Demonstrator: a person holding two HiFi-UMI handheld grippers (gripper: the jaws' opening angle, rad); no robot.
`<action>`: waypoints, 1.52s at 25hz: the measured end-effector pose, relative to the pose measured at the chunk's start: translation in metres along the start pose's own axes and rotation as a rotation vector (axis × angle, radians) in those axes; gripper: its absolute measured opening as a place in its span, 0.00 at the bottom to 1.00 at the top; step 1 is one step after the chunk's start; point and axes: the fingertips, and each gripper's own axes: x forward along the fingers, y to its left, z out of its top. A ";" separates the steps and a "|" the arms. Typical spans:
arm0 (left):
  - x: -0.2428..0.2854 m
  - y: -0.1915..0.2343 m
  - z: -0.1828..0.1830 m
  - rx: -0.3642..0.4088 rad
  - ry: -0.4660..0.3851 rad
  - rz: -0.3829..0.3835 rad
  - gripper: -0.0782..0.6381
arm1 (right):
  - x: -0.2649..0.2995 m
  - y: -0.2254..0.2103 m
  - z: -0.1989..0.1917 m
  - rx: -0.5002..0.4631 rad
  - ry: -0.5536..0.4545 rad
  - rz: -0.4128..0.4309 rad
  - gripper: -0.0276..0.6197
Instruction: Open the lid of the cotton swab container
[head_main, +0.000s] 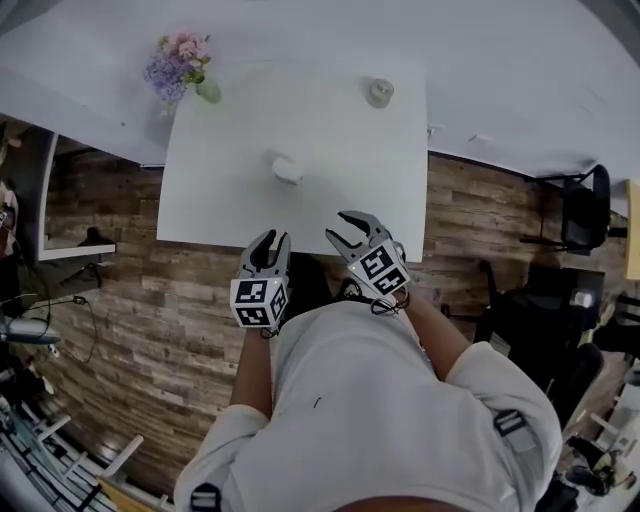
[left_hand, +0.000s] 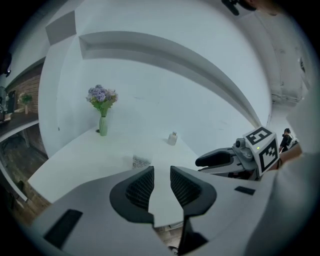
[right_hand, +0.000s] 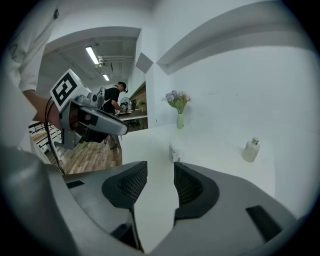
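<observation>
Left gripper (head_main: 268, 241): jaws are seen parted by a narrow gap, nothing btwn the pads, nothing gripped. Right gripper (head_main: 345, 226): jaws are set a bit wider, also empty; only bare table top is seen thru the gap. Both are held side by side, not touching, just over the table's near edge, pointed fwd & down, w/ marker cubes toward the person. In the left gripper view the right gripper is seen off to the right, and in the right gripper view the left one is seen at left.

Swab container (head_main: 286, 170) is found upright on the table (head_main: 340, 150), roughly mid-table, ahead of both grippers & well apart from them, touched by neither. In each gripper view it is seen just past the jaw tips. Lid state can't be made out, too small.

Further out: a bottle (head_main: 379, 92) is placed near the far right corner, and a vase (head_main: 207, 90) w/ flowers near the far left corner. A white wall is seen behind the table, a wood floor (head_main: 480, 215) round it, and a black chair (head_main: 585, 210) off to the right.
</observation>
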 end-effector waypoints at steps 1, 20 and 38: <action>0.007 0.010 0.004 0.007 0.017 -0.014 0.27 | 0.012 -0.003 0.003 0.003 0.014 -0.002 0.30; 0.099 0.117 0.025 0.092 0.190 -0.251 0.27 | 0.162 -0.052 -0.002 -0.050 0.202 -0.055 0.36; 0.061 0.139 0.016 -0.073 0.161 -0.003 0.27 | 0.209 -0.056 0.002 -0.135 0.186 0.116 0.41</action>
